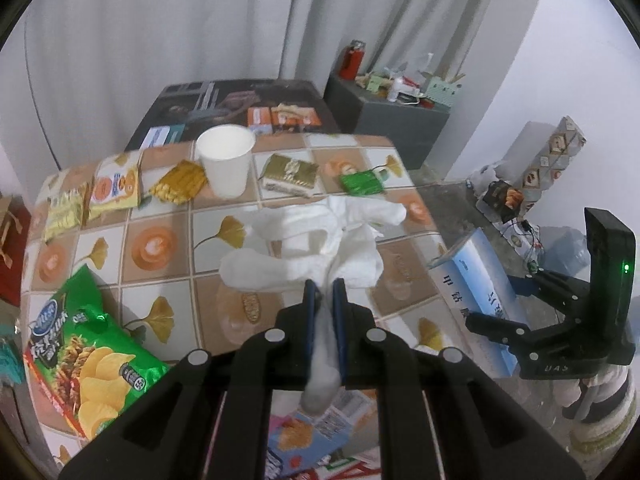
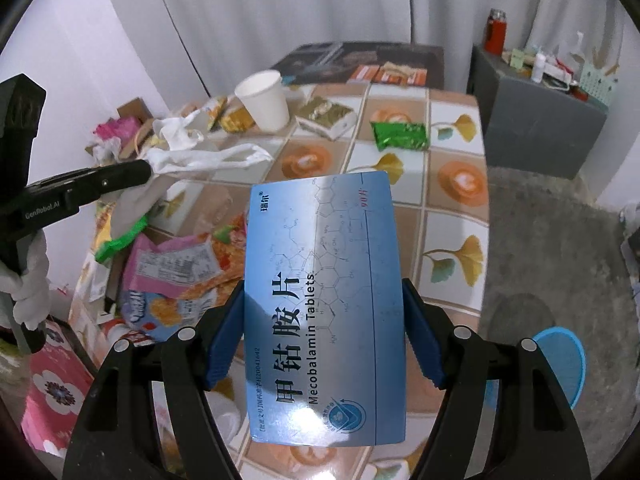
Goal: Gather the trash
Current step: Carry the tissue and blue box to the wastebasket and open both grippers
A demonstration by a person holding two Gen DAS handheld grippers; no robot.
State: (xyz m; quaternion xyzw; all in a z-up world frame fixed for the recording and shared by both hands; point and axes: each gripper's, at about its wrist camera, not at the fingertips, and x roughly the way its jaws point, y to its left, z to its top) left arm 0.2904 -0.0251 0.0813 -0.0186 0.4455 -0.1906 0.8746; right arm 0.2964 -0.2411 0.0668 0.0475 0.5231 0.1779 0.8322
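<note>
Beyond my table (image 1: 208, 240), with its tiled ginkgo-leaf cloth, I note a dark low table (image 1: 240, 96) against the grey curtain (image 1: 160, 20). To its right a grey cabinet (image 1: 400, 120) carries a red flask (image 1: 353, 59) and a clutter of small items I cannot tell apart. A patterned tall box (image 1: 554, 156) leans at the white wall (image 1: 580, 60). A blue stool (image 2: 564, 364) stands on the grey floor (image 2: 552, 220). A pink flowered box (image 2: 56, 384) sits low beside the table.
</note>
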